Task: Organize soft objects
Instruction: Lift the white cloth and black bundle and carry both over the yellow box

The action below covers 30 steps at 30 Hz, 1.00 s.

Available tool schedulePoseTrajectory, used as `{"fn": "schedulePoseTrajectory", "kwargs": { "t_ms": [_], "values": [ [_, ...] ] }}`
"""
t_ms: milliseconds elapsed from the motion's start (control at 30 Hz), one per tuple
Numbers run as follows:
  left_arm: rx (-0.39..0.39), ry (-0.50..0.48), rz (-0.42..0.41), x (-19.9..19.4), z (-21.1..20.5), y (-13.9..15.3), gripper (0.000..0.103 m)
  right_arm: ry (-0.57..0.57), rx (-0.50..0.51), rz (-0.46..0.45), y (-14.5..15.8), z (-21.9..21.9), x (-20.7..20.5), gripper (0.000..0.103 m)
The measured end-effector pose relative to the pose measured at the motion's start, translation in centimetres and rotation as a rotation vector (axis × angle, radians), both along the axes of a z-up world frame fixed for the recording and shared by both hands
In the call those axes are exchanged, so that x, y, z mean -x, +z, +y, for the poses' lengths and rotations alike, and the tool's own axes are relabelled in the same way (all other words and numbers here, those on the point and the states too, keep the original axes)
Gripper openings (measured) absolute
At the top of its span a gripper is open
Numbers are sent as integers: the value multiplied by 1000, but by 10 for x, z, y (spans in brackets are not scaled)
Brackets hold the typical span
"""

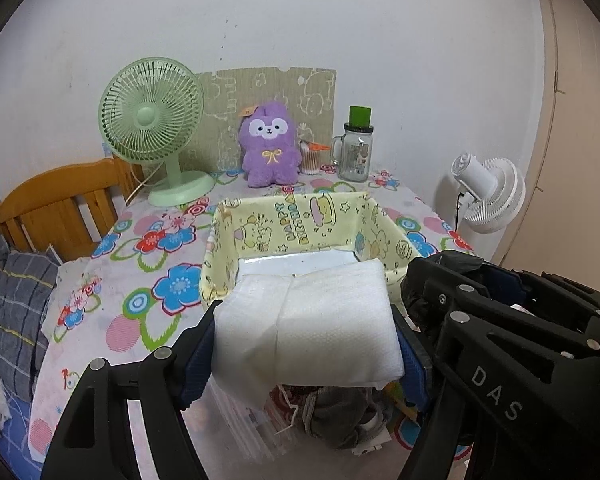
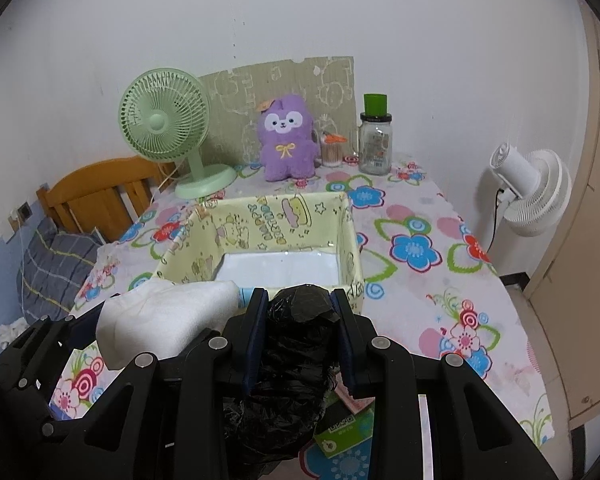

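Table: a table (image 2: 440,280) under a floral cloth filled both views, standing against a pale wall
Chair: a wooden chair (image 1: 56,204) stood at the table's left side, with a grey checked cushion (image 1: 12,300) lower down beside it
Box: an open yellow cartoon-print box (image 1: 296,220) sat mid-table, its white bottom bare; a clear bin (image 1: 244,420) of clothes showed below the left gripper
Cardboard: a printed cardboard sheet (image 1: 268,96) leaned on the wall behind the far items
Fans: a green desk fan (image 1: 152,120) stood at the far left of the table; a white fan (image 2: 532,188) stood off its right edge
Plush: a purple plush toy (image 1: 269,144) sat upright at the far edge, between the green fan and a glass jar (image 1: 354,152) with a green cap; a small tub of cotton swabs (image 1: 311,158) stood just beside the plush
White item: a folded white foam sheet (image 1: 308,320) hung above the near rim of the box, gripped at both side edges
Left gripper: the left gripper (image 1: 306,344) held wide, its blue pads pressed on the foam sheet
Black item: a crumpled black plastic bag (image 2: 296,352) sat just short of the box's near wall, off the table
Right gripper: the right gripper (image 2: 300,304) stood narrow, clamped on the black bag, just beside the left one
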<state>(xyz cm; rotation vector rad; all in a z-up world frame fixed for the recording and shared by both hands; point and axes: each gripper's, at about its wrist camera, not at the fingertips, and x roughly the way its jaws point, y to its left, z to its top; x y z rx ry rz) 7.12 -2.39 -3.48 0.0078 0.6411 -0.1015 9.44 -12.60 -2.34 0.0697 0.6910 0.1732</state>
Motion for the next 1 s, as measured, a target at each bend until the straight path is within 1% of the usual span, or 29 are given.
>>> {"fn": "schedulePoseTrajectory", "kwargs": {
  "t_ms": [533, 1000],
  "values": [
    [-19, 18, -48, -14, -1, 21, 78, -6, -10, -57, 21, 0, -14, 35],
    [-32, 20, -45, -42, -2, 22, 78, -19, 2, -62, 19, 0, -43, 35]
  ]
}}
